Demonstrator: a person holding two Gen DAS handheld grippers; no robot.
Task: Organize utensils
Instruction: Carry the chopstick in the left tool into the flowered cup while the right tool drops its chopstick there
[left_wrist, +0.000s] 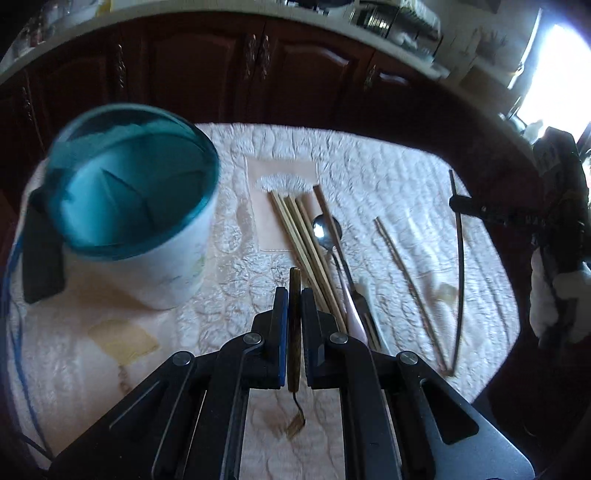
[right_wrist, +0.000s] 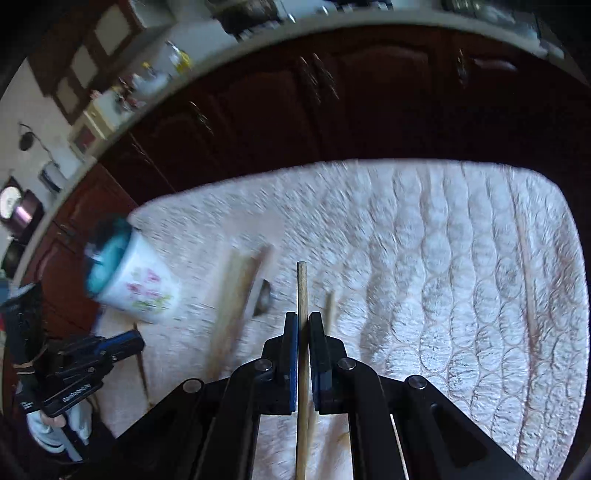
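Note:
My left gripper (left_wrist: 294, 291) is shut on a dark brown fork (left_wrist: 294, 332), handle forward, tines hanging below behind the jaws. It is held above the table, right of a white cup with a teal rim (left_wrist: 147, 206). My right gripper (right_wrist: 303, 315) is shut on a light wooden chopstick (right_wrist: 301, 291), lifted above the cloth. Several pale chopsticks (left_wrist: 299, 232), a metal spoon (left_wrist: 327, 229) and a pink-handled fork (left_wrist: 356, 310) lie mid-table. The cup (right_wrist: 136, 284) and blurred chopsticks (right_wrist: 236, 295) also show in the right wrist view.
The table has a white quilted cloth (left_wrist: 388, 177). A thin chopstick pair (left_wrist: 410, 280) lies at the right beside a dark curved stick (left_wrist: 460, 258). A black object (left_wrist: 40, 254) sits left of the cup. Dark wooden cabinets (left_wrist: 258, 74) stand behind the table.

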